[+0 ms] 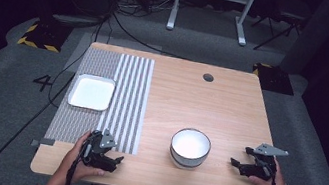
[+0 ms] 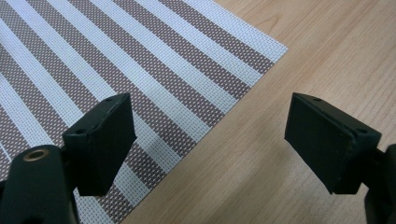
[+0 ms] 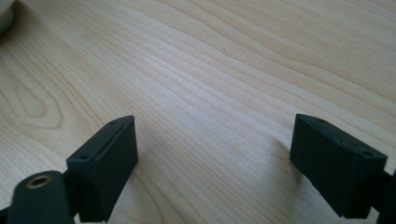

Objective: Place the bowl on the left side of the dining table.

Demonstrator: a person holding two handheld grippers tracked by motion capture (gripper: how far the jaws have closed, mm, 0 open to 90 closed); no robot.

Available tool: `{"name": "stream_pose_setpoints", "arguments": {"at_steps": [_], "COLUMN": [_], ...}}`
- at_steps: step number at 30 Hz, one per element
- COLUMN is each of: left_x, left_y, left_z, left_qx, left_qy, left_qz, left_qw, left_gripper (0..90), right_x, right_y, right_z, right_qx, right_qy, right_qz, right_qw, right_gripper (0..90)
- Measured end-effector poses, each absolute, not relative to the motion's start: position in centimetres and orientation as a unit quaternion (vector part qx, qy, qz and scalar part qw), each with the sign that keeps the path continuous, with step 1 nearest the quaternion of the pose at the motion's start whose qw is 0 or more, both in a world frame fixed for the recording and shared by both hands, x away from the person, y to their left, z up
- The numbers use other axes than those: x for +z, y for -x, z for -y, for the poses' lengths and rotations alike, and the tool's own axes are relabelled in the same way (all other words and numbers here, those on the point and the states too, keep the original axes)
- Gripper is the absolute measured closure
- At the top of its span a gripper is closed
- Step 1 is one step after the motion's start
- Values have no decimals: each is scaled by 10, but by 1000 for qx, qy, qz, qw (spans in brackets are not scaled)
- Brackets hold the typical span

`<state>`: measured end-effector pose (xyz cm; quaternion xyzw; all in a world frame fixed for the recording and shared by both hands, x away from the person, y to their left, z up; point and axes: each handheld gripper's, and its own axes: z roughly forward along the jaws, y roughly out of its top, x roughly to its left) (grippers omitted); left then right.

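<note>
A white bowl point(image 1: 190, 148) stands on the wooden table point(image 1: 231, 104), near the front and right of centre. A white square tray point(image 1: 92, 92) lies on a striped placemat point(image 1: 122, 90) at the left. My left gripper point(image 1: 116, 160) rests near the front edge by the mat's corner, open, with nothing between its jaws. In the left gripper view the open left gripper point(image 2: 210, 135) hangs over the mat corner point(image 2: 154, 93) and bare wood. My right gripper point(image 1: 241, 157) sits right of the bowl, open and empty. In the right gripper view the right gripper point(image 3: 215, 158) is over bare wood.
A round cable hole point(image 1: 208, 77) sits near the table's far edge. Cables trail on the grey floor to the left. A white desk frame point(image 1: 212, 4) stands behind the table. Yellow-black striped floor blocks point(image 1: 40, 36) lie near the far corners.
</note>
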<state>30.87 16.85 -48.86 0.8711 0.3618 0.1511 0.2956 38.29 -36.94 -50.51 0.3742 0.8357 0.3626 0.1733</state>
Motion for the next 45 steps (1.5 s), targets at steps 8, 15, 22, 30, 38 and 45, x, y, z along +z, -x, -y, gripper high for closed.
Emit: {"name": "stream_pose_setpoints", "arguments": {"at_steps": [8, 15, 22, 30, 38, 45], "left_x": [-483, -479, -474, -469, -463, -456], "left_y": [-307, -306, -305, -309, -311, -313], "left_z": [-166, -160, -153, -145, -133, -119], "left_qx": [156, 157, 157, 140, 133, 134], "left_qy": [-870, -873, -875, -879, -884, -890], "left_qz": [-357, -347, -336, -325, -308, -284], "left_qw": [303, 304, 311, 319, 326, 330], "left_gripper": [163, 163, 169, 166, 166, 163], "right_x": [-505, -505, -505, -505, -505, -505], "right_y": [-383, -383, -383, -383, -383, -383], "right_z": [369, 369, 369, 369, 369, 369], "right_qx": [363, 363, 363, 363, 363, 363], "right_qy": [-374, -375, -374, -374, -374, -376], "right_qz": [-836, -836, -836, -836, -836, -835], "right_qw": [173, 173, 174, 174, 173, 173], "right_gripper": [153, 153, 153, 153, 153, 153]}}
